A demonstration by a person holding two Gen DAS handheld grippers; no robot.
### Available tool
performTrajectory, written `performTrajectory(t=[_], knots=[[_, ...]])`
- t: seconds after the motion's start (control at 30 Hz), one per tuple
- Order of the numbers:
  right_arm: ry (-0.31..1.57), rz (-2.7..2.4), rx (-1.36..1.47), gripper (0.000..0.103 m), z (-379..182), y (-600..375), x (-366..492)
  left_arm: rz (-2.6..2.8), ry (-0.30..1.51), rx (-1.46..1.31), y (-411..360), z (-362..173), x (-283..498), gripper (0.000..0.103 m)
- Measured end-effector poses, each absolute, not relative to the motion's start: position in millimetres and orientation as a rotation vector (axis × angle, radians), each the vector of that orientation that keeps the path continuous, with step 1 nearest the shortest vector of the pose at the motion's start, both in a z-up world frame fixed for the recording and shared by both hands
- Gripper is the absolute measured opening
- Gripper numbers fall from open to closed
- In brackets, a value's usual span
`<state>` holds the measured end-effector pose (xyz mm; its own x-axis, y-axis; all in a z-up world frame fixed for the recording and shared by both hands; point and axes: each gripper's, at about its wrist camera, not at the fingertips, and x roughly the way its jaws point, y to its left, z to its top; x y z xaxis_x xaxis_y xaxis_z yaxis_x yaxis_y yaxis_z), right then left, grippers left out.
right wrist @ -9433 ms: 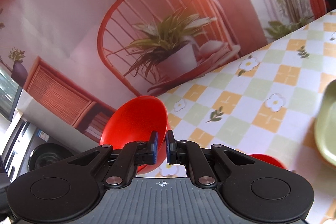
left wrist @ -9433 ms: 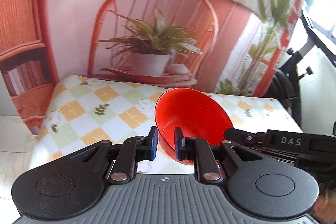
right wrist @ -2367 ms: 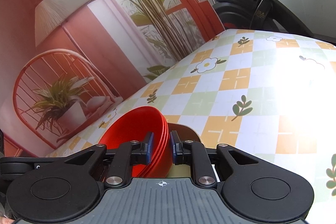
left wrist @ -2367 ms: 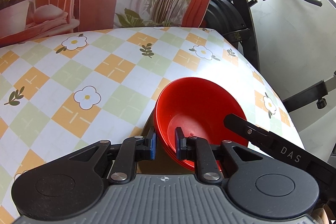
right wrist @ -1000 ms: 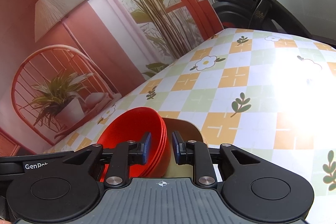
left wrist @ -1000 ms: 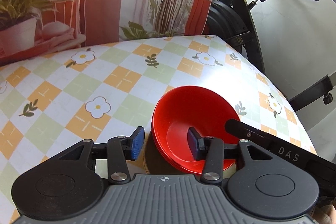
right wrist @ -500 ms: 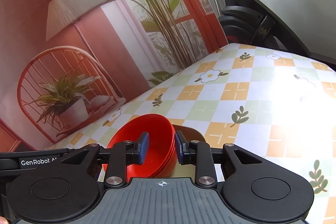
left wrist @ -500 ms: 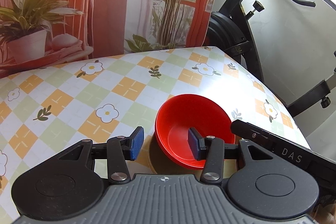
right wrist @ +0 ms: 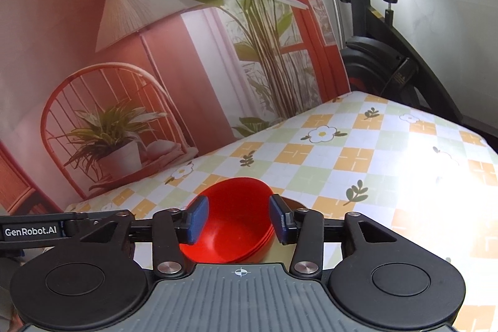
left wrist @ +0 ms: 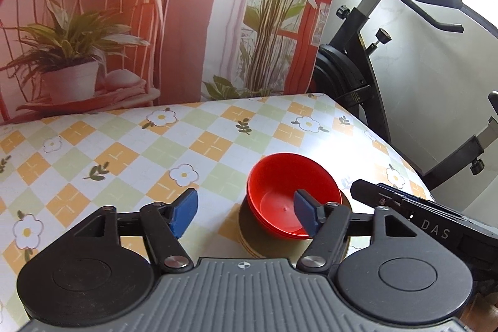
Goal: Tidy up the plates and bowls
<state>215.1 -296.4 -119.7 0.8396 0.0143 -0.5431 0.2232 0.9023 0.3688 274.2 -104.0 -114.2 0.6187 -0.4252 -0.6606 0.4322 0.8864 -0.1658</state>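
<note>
Two grippers above a checked tablecloth (left wrist: pixel 124 151), left gripper (left wrist: pixel 246 209) and right gripper (right wrist: pixel 238 218) both spread wide, holding nothing, red bowls (left wrist: pixel 289 192) nested on an olive plate (left wrist: pixel 258 241).

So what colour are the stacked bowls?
Red bowls, seen best in the left wrist view.

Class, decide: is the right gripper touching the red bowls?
Apart. In the right wrist view, the right gripper is open, pads flanking the red bowls with visible gaps.
</note>
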Motion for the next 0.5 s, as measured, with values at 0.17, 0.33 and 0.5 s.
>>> performTrajectory(t=[0.17, 0.33, 0.5], knots=[[0.539, -0.103, 0.412, 0.062, -105, -290, 207, -0.453, 0.716, 0.022, -91, -101, 263, 0.084], [0.503, -0.085, 0.387, 0.079, -90, -283, 198, -0.435, 0.656, 0.0, -78, -85, 247, 0.089], [0.497, -0.059, 0.359, 0.094, -78, -275, 189, -0.43, 0.58, -0.036, -65, -65, 227, 0.089]])
